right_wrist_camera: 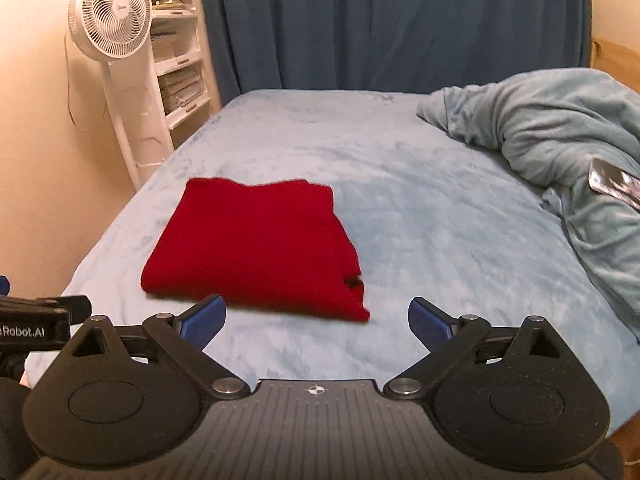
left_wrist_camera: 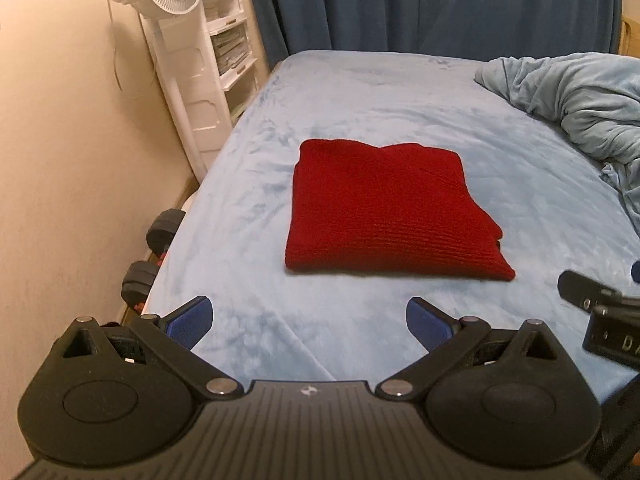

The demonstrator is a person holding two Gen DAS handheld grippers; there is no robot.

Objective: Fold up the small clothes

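Your left gripper (left_wrist_camera: 309,322): black linkage arms, ribbed blue pads, jaws spread wide, nothing held, poised over the near edge of the bed (left_wrist_camera: 248,216). Your right gripper (right_wrist_camera: 316,320): same build, equally wide, empty, also at the near edge.

Red sweater (left_wrist_camera: 384,216): coarse ribbed knit, folded into a thick rectangle, flat near the bed's middle, closer to its left edge, apart from both grippers.

Bed cover: pale blue plush, faintly mottled.

Blanket (right_wrist_camera: 560,132): same pale blue, bunched in soft folds along the right edge.

Fan (right_wrist_camera: 110,20): white, round grille, off the far left corner.

Curtain (left_wrist_camera: 420,4): dark blue, pleated, behind the far edge.
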